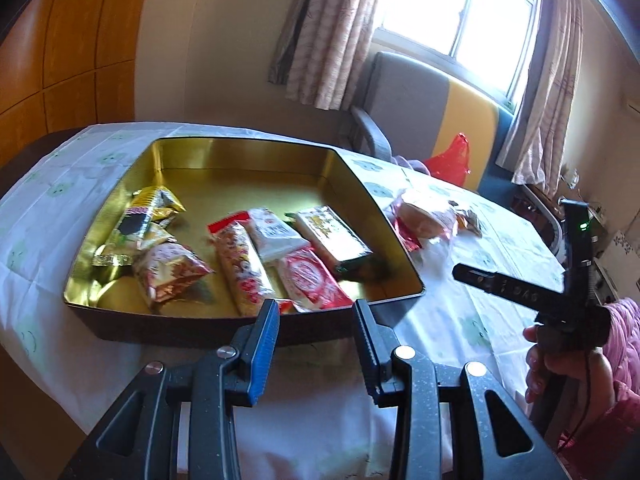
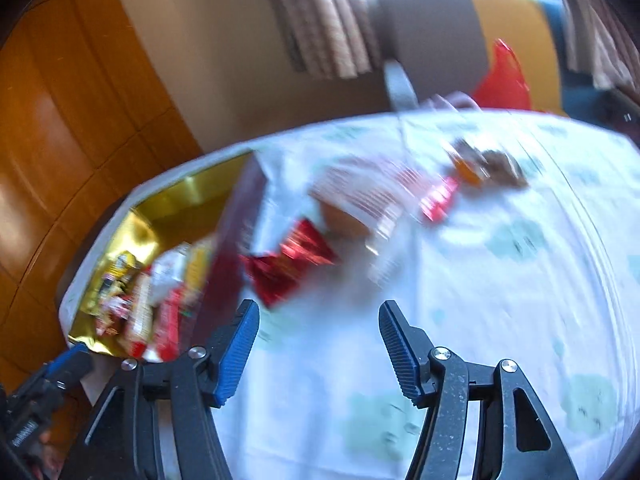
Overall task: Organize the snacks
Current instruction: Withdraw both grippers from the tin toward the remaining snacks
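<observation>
A gold-lined tin box (image 1: 244, 160) sits on the white tablecloth and holds several wrapped snacks (image 1: 244, 268). My left gripper (image 1: 316, 308) hovers at the box's near wall, open, nothing between its fingers. A bread bun in a clear and red wrapper (image 1: 428, 216) lies on the cloth right of the box. In the blurred right wrist view that bun packet (image 2: 360, 208) lies just ahead of my right gripper (image 2: 318, 312), which is open and empty. Small brown and orange sweets (image 2: 484, 166) lie farther back. The box (image 2: 176, 200) is at the left there.
A grey and yellow chair (image 1: 432, 100) with a red bag (image 1: 450, 158) stands behind the table under a curtained window. A hand in a pink sleeve (image 1: 568, 360) holds the right gripper's body at the right edge. Wooden panelling fills the left.
</observation>
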